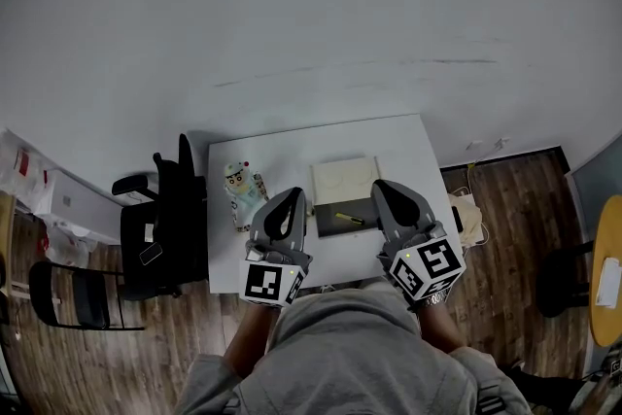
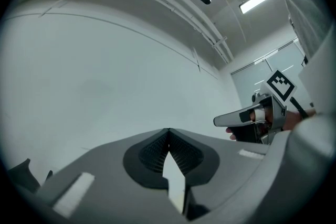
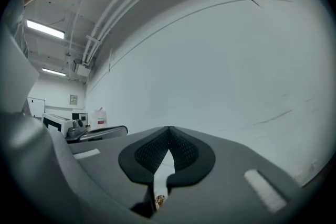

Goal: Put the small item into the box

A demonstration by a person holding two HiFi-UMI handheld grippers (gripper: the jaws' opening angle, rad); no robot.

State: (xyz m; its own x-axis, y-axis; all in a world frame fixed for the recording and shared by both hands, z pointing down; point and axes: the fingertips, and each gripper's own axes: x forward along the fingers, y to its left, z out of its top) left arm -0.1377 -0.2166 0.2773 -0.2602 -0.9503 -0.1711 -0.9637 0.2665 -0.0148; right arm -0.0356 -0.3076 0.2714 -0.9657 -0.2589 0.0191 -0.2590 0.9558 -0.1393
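Note:
A white table (image 1: 408, 146) holds an open box (image 1: 333, 224) with a dark inside and its cream lid (image 1: 344, 178) folded back. A small yellowish item (image 1: 349, 218) lies inside the box. Left of the box stands a small toy figure (image 1: 243, 189). My left gripper (image 1: 293, 195) hovers over the box's left edge and my right gripper (image 1: 380, 187) over its right edge. Both are shut and hold nothing. Both gripper views point up at the white wall, with the left gripper (image 2: 168, 131) and the right gripper (image 3: 168, 130) each closed at the tips. The table is hidden there.
A black office chair (image 1: 160, 228) stands against the table's left side, with a folding chair (image 1: 68, 296) further left. A pale bag (image 1: 470, 215) hangs at the table's right edge. A round yellow table (image 1: 607, 272) is at far right. The person's grey hood (image 1: 340, 355) fills the bottom.

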